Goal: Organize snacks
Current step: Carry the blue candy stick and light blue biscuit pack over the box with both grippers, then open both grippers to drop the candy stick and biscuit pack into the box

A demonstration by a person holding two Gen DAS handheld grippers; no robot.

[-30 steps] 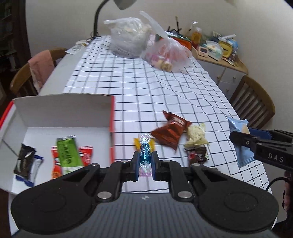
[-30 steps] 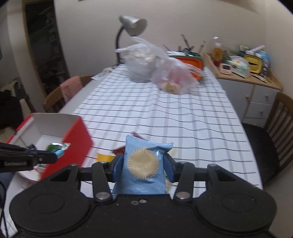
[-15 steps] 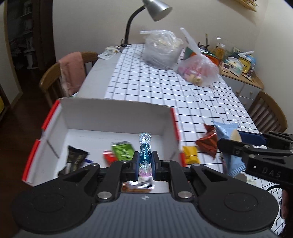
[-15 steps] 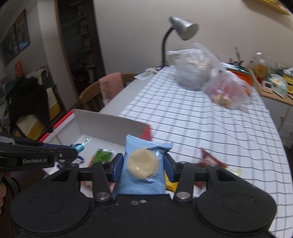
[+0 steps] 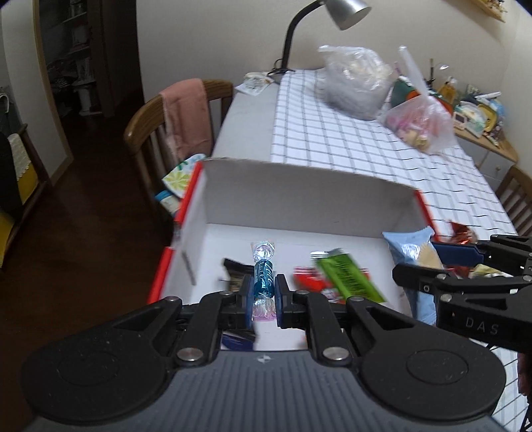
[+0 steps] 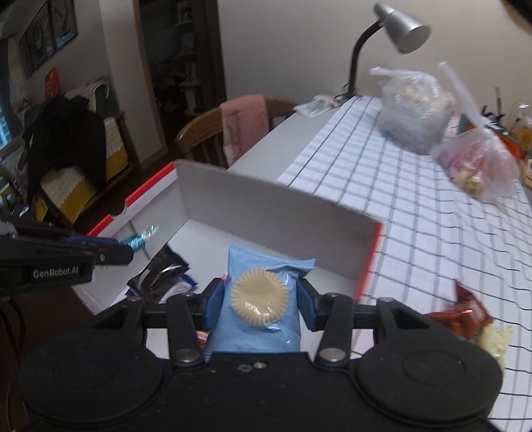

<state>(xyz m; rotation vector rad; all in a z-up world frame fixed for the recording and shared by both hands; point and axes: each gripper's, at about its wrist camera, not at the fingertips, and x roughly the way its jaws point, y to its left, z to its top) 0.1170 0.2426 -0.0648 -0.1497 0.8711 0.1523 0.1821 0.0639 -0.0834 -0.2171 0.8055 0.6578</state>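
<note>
"DAS" on right tongs (image 5: 432, 266), "GenRobot.AI" on left tongs (image 6: 131, 247)

We see a desk lamp (image 5: 345, 10) at 12 o'clock, a wooden chair w/ pink towel (image 5: 186, 116) at 10, checked cloth (image 5: 349, 139) on the bench.

Blue candy (image 5: 263, 278), blue biscuit pack (image 6: 260, 300) above box (image 5: 299, 192).

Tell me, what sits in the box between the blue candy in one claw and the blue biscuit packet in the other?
In the left wrist view, a green snack packet lying on a red wrapper sits between the blue candy and the blue biscuit packet.
</note>
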